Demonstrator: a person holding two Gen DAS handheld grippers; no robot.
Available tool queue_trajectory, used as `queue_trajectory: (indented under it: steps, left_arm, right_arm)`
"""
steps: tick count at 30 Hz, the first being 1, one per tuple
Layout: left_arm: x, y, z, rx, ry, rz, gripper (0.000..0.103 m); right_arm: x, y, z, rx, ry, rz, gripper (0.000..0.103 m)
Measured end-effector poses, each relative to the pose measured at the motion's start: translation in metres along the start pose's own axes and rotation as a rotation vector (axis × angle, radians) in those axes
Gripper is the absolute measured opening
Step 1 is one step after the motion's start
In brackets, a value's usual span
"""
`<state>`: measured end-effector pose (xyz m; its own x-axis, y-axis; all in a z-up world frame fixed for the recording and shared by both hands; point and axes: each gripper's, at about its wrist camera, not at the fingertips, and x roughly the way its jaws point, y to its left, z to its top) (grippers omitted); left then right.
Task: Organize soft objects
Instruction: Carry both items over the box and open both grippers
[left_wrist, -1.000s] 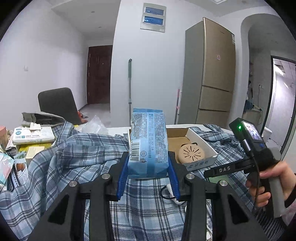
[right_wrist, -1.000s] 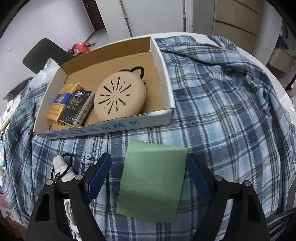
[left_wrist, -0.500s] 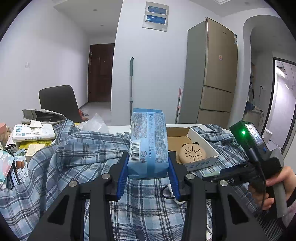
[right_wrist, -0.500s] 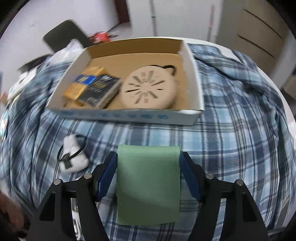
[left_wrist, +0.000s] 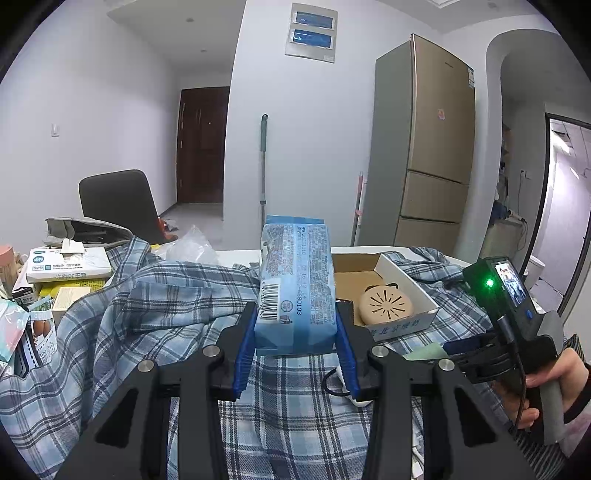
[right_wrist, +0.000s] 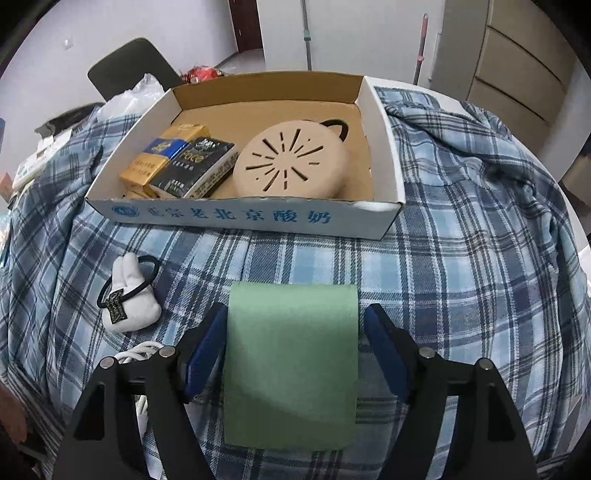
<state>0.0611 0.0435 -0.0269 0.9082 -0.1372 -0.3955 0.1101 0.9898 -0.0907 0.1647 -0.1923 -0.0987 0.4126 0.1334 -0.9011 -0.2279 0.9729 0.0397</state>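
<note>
left wrist view: the left gripper (left_wrist: 295, 343) has its blue fingers (left_wrist: 244, 350) clamped on a blue tissue pack (left_wrist: 297, 284), which stands upright between them, barcode side facing the camera, above the plaid shirt (left_wrist: 177, 302) spread over the desk. behind the pack sits an open cardboard box (left_wrist: 406, 280) with a round beige case (left_wrist: 385, 305) inside. off to the right a hand (left_wrist: 543, 387) holds the right gripper (left_wrist: 461, 349), green light on, with a bit of green sticking out at its tip. far left there's a tissue box (left_wrist: 68, 260) on a pile of stuff, plus a dark chair (left_wrist: 118, 201) and a fridge (left_wrist: 432, 147) further back.

right wrist view: the right gripper (right_wrist: 293, 332) carries a flat green pack (right_wrist: 291, 365) between its fingers (right_wrist: 205, 349). both pads seem to touch its sides, so it looks gripped. the pack hangs over the shirt just in front of the box (right_wrist: 236, 214), which holds the beige case (right_wrist: 291, 164), a yellow-blue packet (right_wrist: 162, 155) and a black packet (right_wrist: 195, 168). a small white plush on a black hair tie (right_wrist: 129, 295) lies on the shirt to the left, near a white cord (right_wrist: 142, 350).
</note>
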Motion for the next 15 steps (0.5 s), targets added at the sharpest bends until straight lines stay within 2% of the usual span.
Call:
queue_trajectory:
  steps: [1,6,10,13,15]
  left_arm:
    - [0.000,0.000,0.000,0.000,0.000,0.000,0.042]
    - [-0.001,0.000,0.000,-0.001,-0.008,0.004,0.042]
    - [-0.006,-0.002,0.002,0.007,-0.025,0.014,0.042]
    - [-0.017,-0.005,0.006,0.029,-0.064,0.044,0.042]
    - [-0.030,-0.014,0.012,0.071,-0.121,0.069,0.042]
  right_arm:
    - [0.001,-0.001,0.001,-0.006,-0.008,-0.011,0.069]
    - [-0.007,-0.005,0.000,-0.002,-0.037,0.013,0.069]
    - [-0.033,-0.005,0.000,-0.022,-0.118,0.008,0.069]
    - [-0.055,-0.003,0.000,-0.035,-0.176,0.027,0.069]
    - [-0.069,-0.005,0.000,-0.035,-0.206,0.045,0.069]
